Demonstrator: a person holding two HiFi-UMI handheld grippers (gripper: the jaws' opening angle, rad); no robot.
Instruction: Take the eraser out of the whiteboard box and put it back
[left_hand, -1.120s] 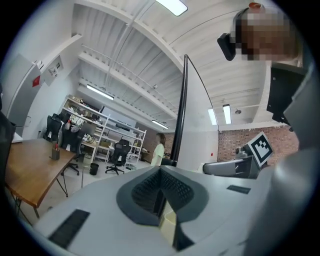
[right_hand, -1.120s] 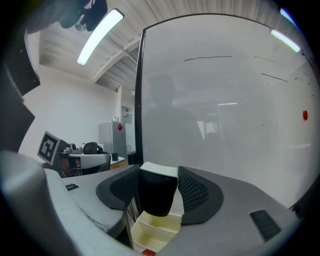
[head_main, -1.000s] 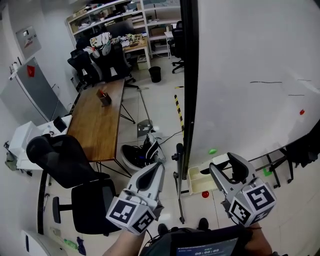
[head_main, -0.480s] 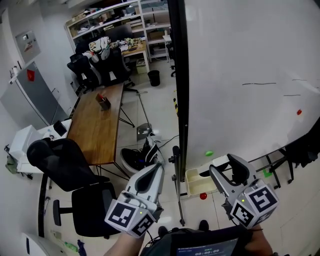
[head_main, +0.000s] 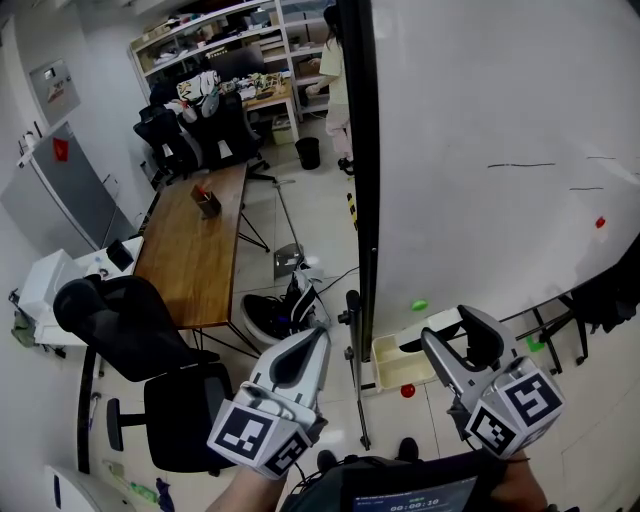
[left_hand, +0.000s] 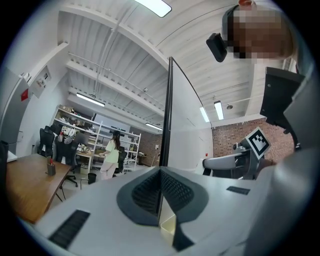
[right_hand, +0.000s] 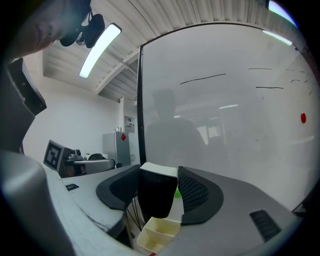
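My right gripper (right_hand: 158, 186) is shut on the eraser (right_hand: 157, 196), a black block with a white top that stands upright between the dark ribbed pads. Just below it is the cream whiteboard box (right_hand: 156, 236), an open divided tray at the foot of the whiteboard (right_hand: 235, 125). In the head view the right gripper (head_main: 448, 330) holds the eraser (head_main: 444, 322) above and right of the box (head_main: 396, 362). My left gripper (head_main: 300, 345) hangs to the left, shut, with nothing between its pads (left_hand: 172, 192); it faces the board's black edge (left_hand: 165, 115).
Green (head_main: 419, 305) and red (head_main: 600, 222) magnets dot the board. A wooden table (head_main: 195, 250) and black office chairs (head_main: 130, 330) stand to the left. A person (head_main: 335, 70) stands by the far shelves. Stand legs and cables cross the floor under the board's edge.
A person has come into sight by the far shelves. Both grippers have stayed almost where they were, the right one still holding the eraser.
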